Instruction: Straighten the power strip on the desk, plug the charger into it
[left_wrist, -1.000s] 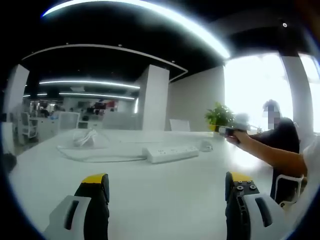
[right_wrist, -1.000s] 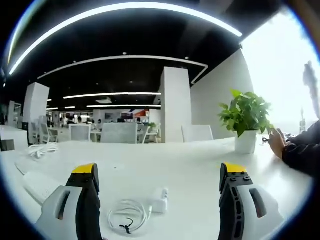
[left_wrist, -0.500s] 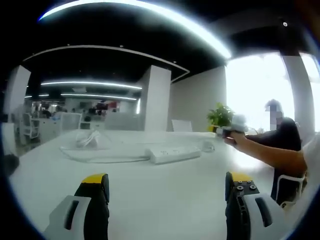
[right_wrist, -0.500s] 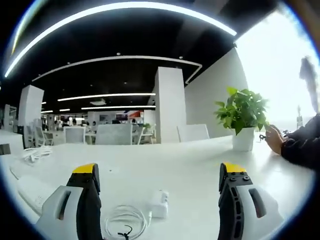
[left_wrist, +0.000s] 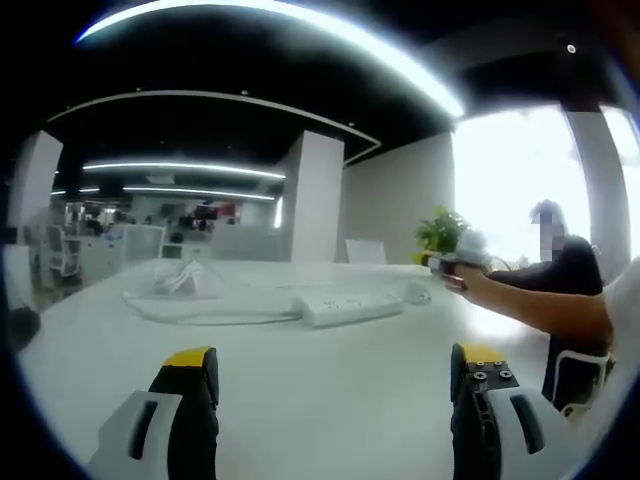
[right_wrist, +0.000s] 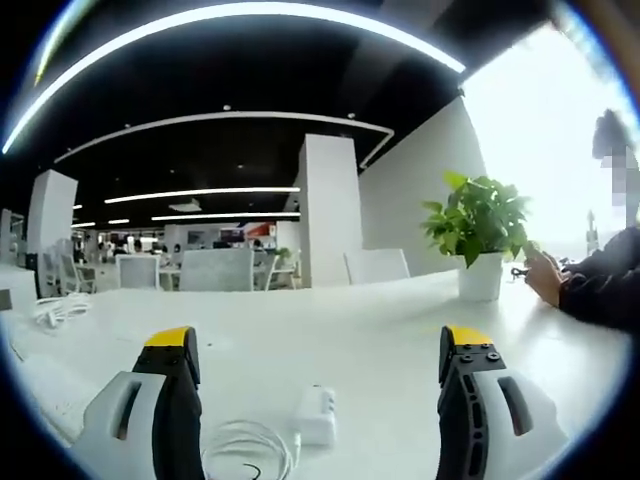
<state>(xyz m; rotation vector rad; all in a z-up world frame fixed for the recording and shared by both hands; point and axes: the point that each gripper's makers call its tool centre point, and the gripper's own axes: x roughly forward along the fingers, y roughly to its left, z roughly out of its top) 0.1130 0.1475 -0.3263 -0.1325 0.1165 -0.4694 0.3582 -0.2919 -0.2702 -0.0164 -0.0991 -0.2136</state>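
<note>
- My left gripper (left_wrist: 330, 385) has its fingers wide apart. Nothing is in them. It hangs over the near part of the bench (left_wrist: 330, 400).
- My right gripper (right_wrist: 315, 380) has its fingers wide apart too, and nothing is in them.
- The strip (left_wrist: 352, 307) lies out in the middle of the bench, well apart from my left fingers. It sits at a slant, not straight.
- The strip's cord (left_wrist: 210, 318) runs off toward the left side of the bench.
- The charger (right_wrist: 318, 415) lies on the bench near my right gripper, between the two fingers but not touching them. Its thin cable (right_wrist: 245, 450) is in a loose curl just beside it.
- I think nothing is done yet: the strip is not straight and the charger is not plugged in.
- If I push one end of the strip too hard, it could spin too far, or its cord could tug it back.
- If I grab the charger low, I might pinch the cable too, and then it could snag.
</note>
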